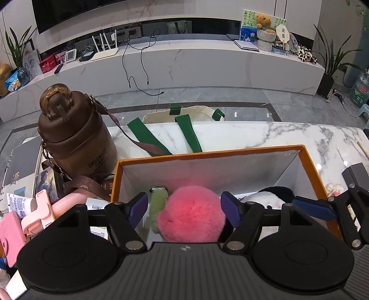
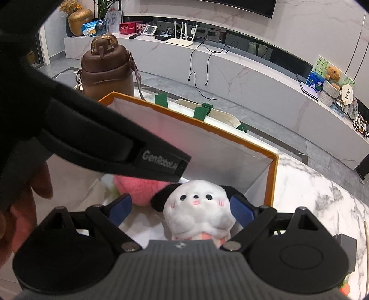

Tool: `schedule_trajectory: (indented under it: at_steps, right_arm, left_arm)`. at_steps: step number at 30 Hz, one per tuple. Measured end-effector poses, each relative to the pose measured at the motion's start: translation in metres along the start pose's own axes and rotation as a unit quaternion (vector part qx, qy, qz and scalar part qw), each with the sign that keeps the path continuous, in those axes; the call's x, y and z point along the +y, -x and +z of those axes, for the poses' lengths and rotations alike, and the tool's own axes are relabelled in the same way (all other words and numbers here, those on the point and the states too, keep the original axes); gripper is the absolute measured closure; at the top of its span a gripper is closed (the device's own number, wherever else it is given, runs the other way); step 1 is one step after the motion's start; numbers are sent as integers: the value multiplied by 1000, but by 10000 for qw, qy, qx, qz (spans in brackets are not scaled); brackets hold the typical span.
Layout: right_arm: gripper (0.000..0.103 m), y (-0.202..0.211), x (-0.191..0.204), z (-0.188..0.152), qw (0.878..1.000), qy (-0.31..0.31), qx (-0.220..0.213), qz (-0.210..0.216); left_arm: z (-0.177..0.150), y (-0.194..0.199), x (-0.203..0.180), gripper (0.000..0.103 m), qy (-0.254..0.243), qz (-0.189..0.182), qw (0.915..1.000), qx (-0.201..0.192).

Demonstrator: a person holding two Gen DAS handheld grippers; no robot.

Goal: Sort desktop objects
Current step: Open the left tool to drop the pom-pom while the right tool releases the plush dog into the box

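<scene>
Table: white marble table (image 1: 265, 136) is carrying an orange-rimmed box (image 1: 207, 155), a brown bottle (image 1: 76, 138) just beside the box's left corner, and a green-strapped bag (image 1: 184, 129) lying behind the box.
Clutter: pink items (image 1: 34, 214) and booklets are lying at the table's left end.
Room: a long white shelf (image 1: 184, 62) is running along the far wall, bearing a router (image 1: 105, 52), loose cables, a teddy bear (image 1: 264, 22) and potted plants; grey tiles are covering the floor.
Pompom: pink pompom (image 1: 191, 213) is sitting inside the box, its green tag and ring beside it.
Plush: white plush (image 2: 199, 212) with black ears is sitting inside the box, right of the pompom.
Left gripper: left gripper (image 1: 183, 207) is pointing down into the box, its jaws standing wide on either side of the pompom, pads apart from it.
Right gripper: right gripper (image 2: 182, 207) is angling down over the plush, its jaws standing wide, blue pads (image 2: 241, 208) just beside the plush, contact unclear.
Hand: a hand (image 2: 20, 207) is gripping the left gripper's dark handle.
</scene>
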State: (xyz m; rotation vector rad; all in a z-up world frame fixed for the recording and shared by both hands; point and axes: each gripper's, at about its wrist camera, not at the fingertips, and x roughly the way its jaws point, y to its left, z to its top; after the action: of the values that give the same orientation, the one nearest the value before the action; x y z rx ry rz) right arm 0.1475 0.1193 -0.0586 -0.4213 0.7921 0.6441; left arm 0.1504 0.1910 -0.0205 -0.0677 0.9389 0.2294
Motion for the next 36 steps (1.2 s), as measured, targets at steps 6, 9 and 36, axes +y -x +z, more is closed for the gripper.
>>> schedule_trajectory:
  at_steps: [6, 9, 36]
  right_arm:
    - [10, 3, 0, 1, 10000, 2, -42, 9]
    - [10, 6, 0, 1, 10000, -10, -76, 11]
    - [10, 81, -22, -20, 9976, -235, -648, -22]
  left_arm:
    - [1, 5, -1, 21, -1, -5, 10000, -42]
    - [1, 10, -3, 21, -18, 7, 10000, -75]
    - [-3, 77, -44, 21, -411, -57, 9976, -553]
